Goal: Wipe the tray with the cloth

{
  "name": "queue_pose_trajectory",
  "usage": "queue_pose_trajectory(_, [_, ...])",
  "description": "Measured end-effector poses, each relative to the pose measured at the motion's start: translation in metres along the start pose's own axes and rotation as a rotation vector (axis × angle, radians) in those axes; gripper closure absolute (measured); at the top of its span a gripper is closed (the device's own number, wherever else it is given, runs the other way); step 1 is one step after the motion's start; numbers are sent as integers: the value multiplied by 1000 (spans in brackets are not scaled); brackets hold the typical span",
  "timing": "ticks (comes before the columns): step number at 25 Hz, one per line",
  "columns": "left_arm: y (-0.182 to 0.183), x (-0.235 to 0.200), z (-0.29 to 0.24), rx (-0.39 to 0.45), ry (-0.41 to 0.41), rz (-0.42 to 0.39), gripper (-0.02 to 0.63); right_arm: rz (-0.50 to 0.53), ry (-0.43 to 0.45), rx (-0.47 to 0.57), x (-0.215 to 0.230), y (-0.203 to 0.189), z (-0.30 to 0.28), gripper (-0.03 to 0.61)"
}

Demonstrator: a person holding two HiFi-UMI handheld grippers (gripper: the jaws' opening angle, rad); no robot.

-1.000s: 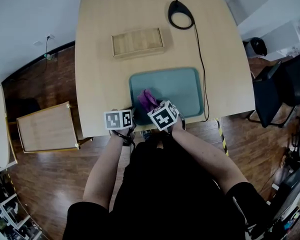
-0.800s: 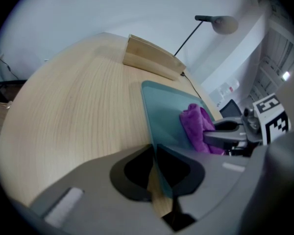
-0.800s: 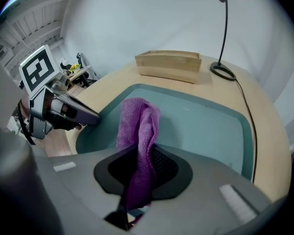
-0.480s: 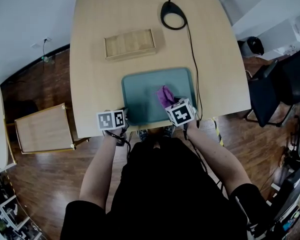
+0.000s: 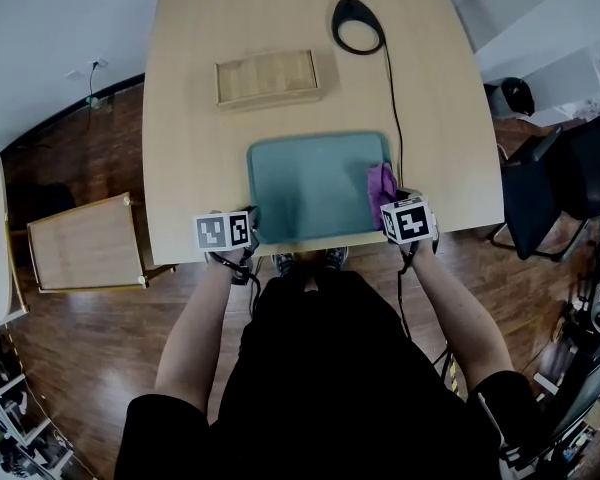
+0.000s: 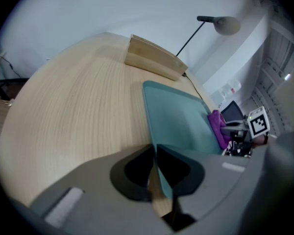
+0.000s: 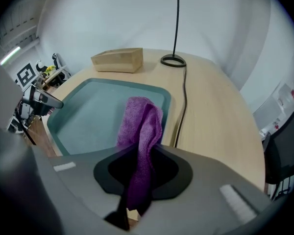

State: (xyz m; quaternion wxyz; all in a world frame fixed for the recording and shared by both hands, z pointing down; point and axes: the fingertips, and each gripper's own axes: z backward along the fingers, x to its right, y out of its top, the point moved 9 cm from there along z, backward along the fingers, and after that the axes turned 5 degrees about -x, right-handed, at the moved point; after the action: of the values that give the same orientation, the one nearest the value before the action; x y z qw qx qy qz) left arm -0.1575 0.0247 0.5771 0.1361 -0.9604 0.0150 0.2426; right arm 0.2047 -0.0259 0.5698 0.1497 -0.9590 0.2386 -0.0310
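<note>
Purple cloth (image 7: 137,116) clamped in right tool (image 7: 139,153) over tray (image 7: 88,111); left tool (image 6: 155,153) gripping its rim.

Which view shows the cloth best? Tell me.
Right gripper view: the cloth, large and central, pinched between the jaws. Head view shows a small patch on the tray's right; left gripper view, a distant sliver.

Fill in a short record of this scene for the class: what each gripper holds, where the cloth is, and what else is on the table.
Left gripper: closed on the near left rim of the tray
Right gripper: closed on the purple cloth
Cloth position: inside the tray, by its right rim
Tray: teal, at the near edge of the table
Also on table: wooden box, lamp base, black cable
</note>
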Motion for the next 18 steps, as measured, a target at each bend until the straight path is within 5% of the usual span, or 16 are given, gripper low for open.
queue_pose_trajectory(7, [0,-1,1,11,-24,14,563,0,69,28,-39,9,1,518])
queue_pose_trajectory(18, [-1,0,1,22,-53,13,561,211,225,41,-174,52,-3,518])
